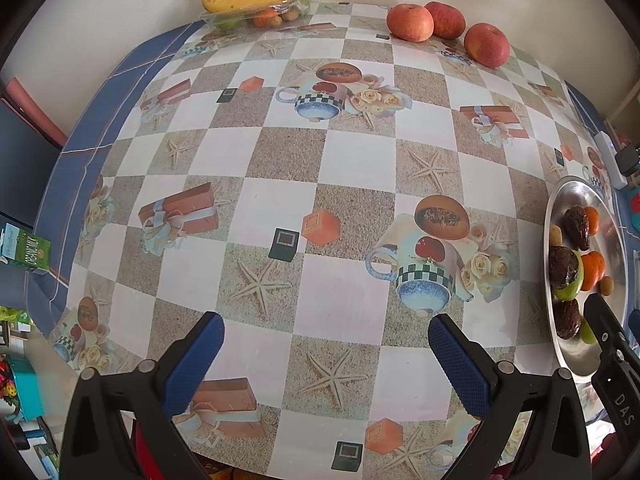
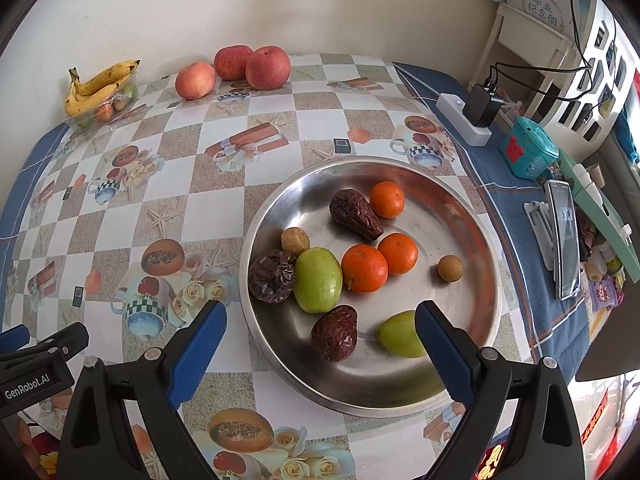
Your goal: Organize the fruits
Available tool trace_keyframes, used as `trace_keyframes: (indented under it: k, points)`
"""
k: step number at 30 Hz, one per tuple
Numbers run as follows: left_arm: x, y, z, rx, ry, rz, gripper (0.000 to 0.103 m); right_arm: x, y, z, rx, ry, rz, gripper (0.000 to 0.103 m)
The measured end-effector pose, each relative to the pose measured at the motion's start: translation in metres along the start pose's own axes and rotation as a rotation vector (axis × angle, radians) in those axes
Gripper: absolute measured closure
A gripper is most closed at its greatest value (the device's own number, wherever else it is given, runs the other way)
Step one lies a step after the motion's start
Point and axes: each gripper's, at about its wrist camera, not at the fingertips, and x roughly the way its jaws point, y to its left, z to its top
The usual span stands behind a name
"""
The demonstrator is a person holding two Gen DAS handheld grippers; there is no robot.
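- Small mixed fruits sit in the steel plate (image 2: 472,224); three apples (image 2: 268,68) and bananas (image 2: 100,84) lie far away, seemingly unsorted.
- Left gripper (image 1: 326,344) and right gripper (image 2: 320,332): fingers spread, empty; sorting looks barely begun.

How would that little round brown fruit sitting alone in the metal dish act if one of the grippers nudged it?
The small brown fruit looks nearly round, so it would probably roll across the smooth metal dish. The dish's raised rim would likely stop it. Being so small, it seems light and might slip from the wide-open right gripper.
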Motion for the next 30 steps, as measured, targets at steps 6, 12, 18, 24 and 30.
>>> trace_keyframes:
  k: [6,12,18,24,30]
  points:
    - [-0.001,0.000,0.000,0.001,0.000,0.001,0.000,0.000,0.000,0.000,0.001,-0.002,0.000,0.008]
    - [-0.002,0.000,0.000,0.003,-0.001,0.005,0.000,-0.001,0.000,0.000,0.000,-0.002,0.000,0.008]
    - [-0.003,0.000,-0.001,0.004,0.002,0.003,0.000,-0.001,0.000,0.000,0.001,-0.002,0.000,0.008]
    - [-0.004,0.001,-0.002,0.005,0.008,0.000,0.000,-0.001,0.000,0.000,0.000,-0.002,0.001,0.008]
    - [-0.015,0.007,0.000,-0.017,-0.051,0.003,0.000,-0.001,0.000,0.000,-0.001,-0.002,0.000,0.008]
